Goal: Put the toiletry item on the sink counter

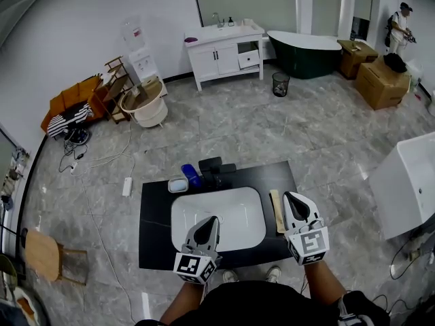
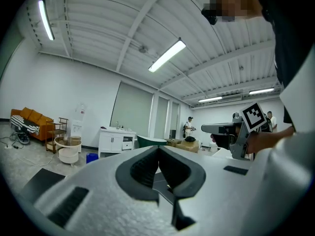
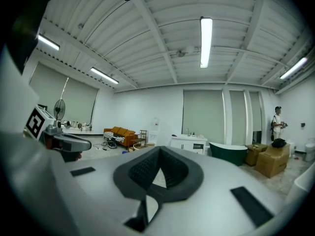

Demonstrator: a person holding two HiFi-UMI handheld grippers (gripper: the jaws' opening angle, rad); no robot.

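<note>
Left gripper (image 1: pixel 211 220) and right gripper (image 1: pixel 289 196): fingers clenched, nothing between them. Tan toiletry item (image 1: pixel 276 210) lies on the black surface (image 1: pixel 153 229), right of the white basin (image 1: pixel 231 206), just beside the right gripper. Placing looks done; nothing obviously left.

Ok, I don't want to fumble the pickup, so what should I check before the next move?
1. Left hand-held gripper empty: ok, jaws together, nothing between.
2. Right hand-held gripper empty: ok, likewise shut.
3. Jaws open for a grasp: not ok, both shut.
4. Target identified: cannot tell; a blue item and a beige item lie on the counter.
5. Bare counter left of the basin: ok.
</note>
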